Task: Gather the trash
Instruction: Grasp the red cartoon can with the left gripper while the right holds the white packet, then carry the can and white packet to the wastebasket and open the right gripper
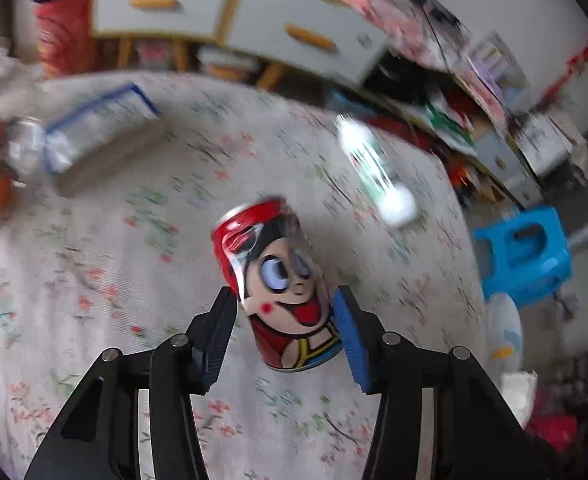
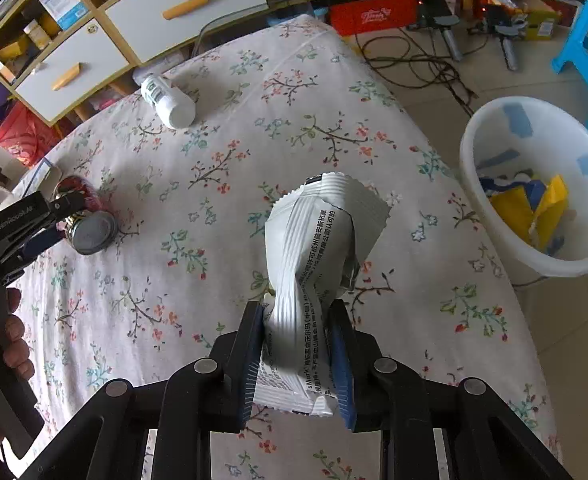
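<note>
- Floral cloth covers the desk [image 2: 294,92]; drawers stand at the far side.
- Left gripper [image 1: 286,320] fingers straddle a red can [image 1: 274,280] lying on the desk; whether they touch it, I cannot tell.
- Right gripper [image 2: 300,364] fingers pinch a white wrapper [image 2: 318,248].
- White bin [image 2: 534,184] stands right, on the floor.
- White bottle [image 2: 170,98] lies far.

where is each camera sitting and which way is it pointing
Left wrist: rides the left tongs, looking steeply down at the can between their fingers; no hand shows.
Right wrist: rides the right tongs, looking down at the wrapper they pinch, bin at right; the hand holding the left tongs shows at left.
Shared: table, can, white bottle.
</note>
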`<state>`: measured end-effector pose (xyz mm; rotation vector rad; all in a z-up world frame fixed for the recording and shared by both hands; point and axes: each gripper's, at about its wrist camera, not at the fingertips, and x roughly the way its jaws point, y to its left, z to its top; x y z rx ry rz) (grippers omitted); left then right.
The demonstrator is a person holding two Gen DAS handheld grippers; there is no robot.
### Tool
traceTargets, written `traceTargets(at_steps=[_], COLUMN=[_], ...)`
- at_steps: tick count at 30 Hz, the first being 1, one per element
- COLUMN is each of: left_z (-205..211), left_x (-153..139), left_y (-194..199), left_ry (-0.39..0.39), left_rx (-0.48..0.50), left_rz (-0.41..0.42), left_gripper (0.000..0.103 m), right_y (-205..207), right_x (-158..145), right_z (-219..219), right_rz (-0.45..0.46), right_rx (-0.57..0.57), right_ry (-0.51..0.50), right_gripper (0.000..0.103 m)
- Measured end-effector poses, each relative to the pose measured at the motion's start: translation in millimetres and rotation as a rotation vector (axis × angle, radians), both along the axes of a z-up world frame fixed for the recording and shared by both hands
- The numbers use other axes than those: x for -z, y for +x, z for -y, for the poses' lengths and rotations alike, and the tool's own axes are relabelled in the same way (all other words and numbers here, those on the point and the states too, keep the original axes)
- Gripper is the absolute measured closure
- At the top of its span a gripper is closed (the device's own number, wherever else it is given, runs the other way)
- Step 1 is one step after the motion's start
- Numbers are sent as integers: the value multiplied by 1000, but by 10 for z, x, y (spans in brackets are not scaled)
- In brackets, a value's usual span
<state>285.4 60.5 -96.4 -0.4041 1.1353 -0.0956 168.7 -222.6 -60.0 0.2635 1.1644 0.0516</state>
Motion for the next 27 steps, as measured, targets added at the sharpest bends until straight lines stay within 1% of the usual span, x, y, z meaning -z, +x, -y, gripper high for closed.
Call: traceTargets(at_steps=[2, 5, 6, 7, 11, 17, 22, 27], left_z=[24, 116, 130, 137, 93, 55, 95, 170], left_x=[37, 64, 61, 43, 26, -143, -184, -209], left_y=[37, 38, 20, -5, -95, -384, -640, -825], left_ry=[23, 90, 100, 105, 96, 99, 98, 91], left_rx=[1, 26, 26, 17, 6, 29, 74, 113], left_rz=[-46, -47, -38, -23, -13, 41, 63, 80], left_gripper=[51, 55, 56, 56, 57, 57, 57, 57], right_y=[-1, -13, -19, -27, -54, -39, -6, 1], right_x=[7, 13, 12, 10, -4, -16, 10, 66], right_z=[-18, -88, -103, -122, -111, 39, 296, 764], right_rz=[-1, -2, -1, 0, 4, 4, 5, 3], right_rx=[-4, -19, -23, -29, -34, -3, 71, 216], right_ry=[0, -1, -2, -5, -8, -4, 19, 37], right_gripper=[73, 73, 73, 73, 73, 73, 73, 72])
